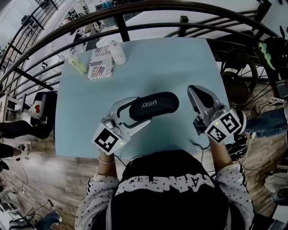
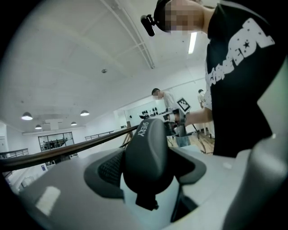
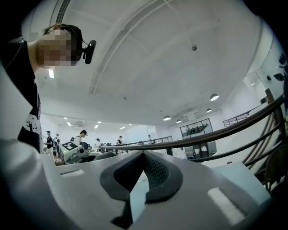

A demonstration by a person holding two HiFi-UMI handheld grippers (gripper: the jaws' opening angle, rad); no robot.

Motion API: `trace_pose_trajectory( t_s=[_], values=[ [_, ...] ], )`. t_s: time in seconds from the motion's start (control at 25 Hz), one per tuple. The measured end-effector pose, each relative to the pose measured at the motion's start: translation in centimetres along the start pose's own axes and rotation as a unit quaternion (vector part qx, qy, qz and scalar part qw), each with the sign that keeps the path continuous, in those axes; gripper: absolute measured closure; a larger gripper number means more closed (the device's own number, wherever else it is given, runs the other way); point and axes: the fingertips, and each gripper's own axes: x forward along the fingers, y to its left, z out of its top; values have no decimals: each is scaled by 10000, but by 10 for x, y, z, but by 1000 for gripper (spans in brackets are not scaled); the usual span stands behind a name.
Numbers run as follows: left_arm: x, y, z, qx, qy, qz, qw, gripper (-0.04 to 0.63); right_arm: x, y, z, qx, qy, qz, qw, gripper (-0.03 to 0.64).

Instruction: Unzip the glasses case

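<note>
A black glasses case [image 1: 150, 105] with white lettering lies across the pale blue table [image 1: 180, 63] near its front edge. My left gripper [image 1: 129, 113] is shut on the case's left end, one jaw on each long side. In the left gripper view the case [image 2: 146, 155] fills the gap between the pads, and a small dark tab [image 2: 146, 203] hangs from its near end. My right gripper [image 1: 193, 91] rests to the right of the case, apart from it. In the right gripper view the right gripper [image 3: 143, 156] is shut, its jaw tips meeting with nothing between them.
At the table's back left lie a green object [image 1: 77, 64], a printed packet [image 1: 101, 63] and a white roll [image 1: 118, 52]. A dark curved railing [image 1: 148, 9] runs behind the table. A bicycle wheel [image 1: 238, 83] stands off the right edge.
</note>
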Motion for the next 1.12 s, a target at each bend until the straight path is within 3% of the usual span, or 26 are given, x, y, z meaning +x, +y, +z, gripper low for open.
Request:
trace_pose_trajectory(
  t_s=[0.52,1.12],
  values=[
    [-3,11,-21,-482,129,574,9971,595,-3,11,-7,-259,-120,-310,9991,612],
    [-4,16,-26,-489,183,687,9963,595,-5,11,-9,-288,-169,-414,9986,612]
  ],
)
